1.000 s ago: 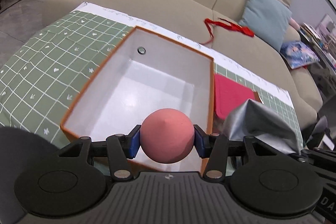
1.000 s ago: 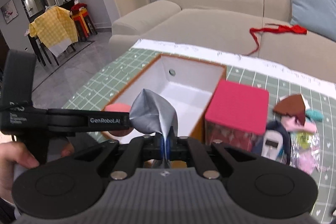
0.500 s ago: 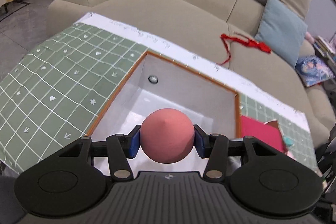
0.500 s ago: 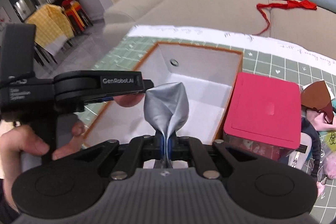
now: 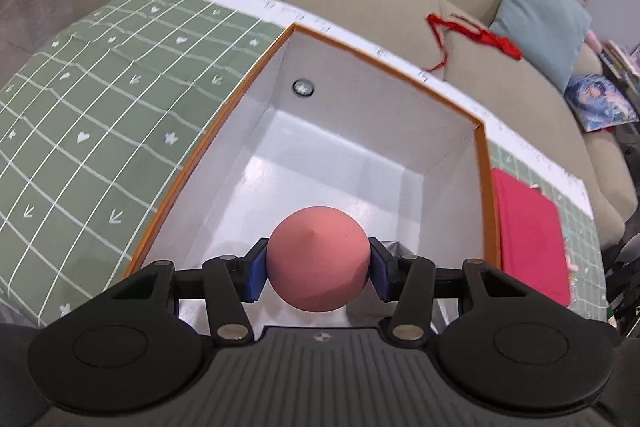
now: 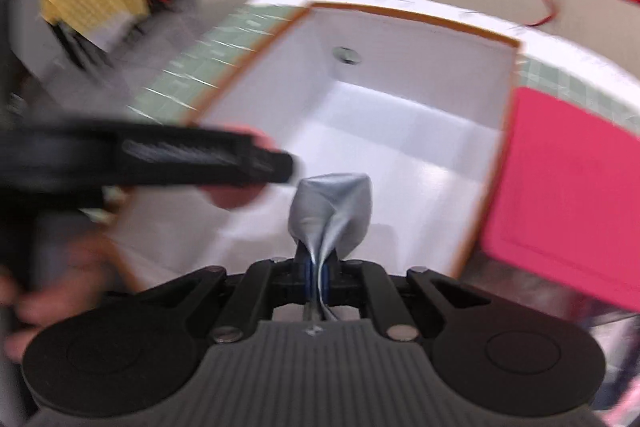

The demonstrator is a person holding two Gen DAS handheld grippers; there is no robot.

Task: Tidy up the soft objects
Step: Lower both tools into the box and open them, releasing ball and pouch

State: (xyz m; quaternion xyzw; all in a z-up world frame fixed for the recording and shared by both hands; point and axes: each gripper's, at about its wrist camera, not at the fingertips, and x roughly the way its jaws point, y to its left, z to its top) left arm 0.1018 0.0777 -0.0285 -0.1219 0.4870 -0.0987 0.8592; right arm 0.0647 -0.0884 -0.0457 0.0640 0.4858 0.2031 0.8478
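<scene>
Pink ball (image 5: 318, 259) clamped in my left gripper (image 5: 318, 265), silver pouch (image 6: 331, 207) pinched in my right gripper (image 6: 316, 273) — both have come down over the box (image 5: 486, 187), ready to drop.

Left gripper (image 5: 318, 269) clamps pink ball (image 5: 318, 257) over box (image 5: 486, 187)

Between your left gripper's (image 5: 318, 269) blue pads sits a pink ball (image 5: 318, 259), matt and finely grained like foam. Beyond the jaws, the orange-edged box (image 5: 486, 187) looks like card, its white floor glossy enough to catch the light (a small metal eyelet (image 5: 303, 87) shines in the far wall). To their left the green gridded cloth (image 5: 100, 131) is matt. Your right gripper (image 6: 316, 273) pinches silvery grey fabric (image 6: 330, 211) with a satin sheen, though blur makes that uncertain.
</scene>
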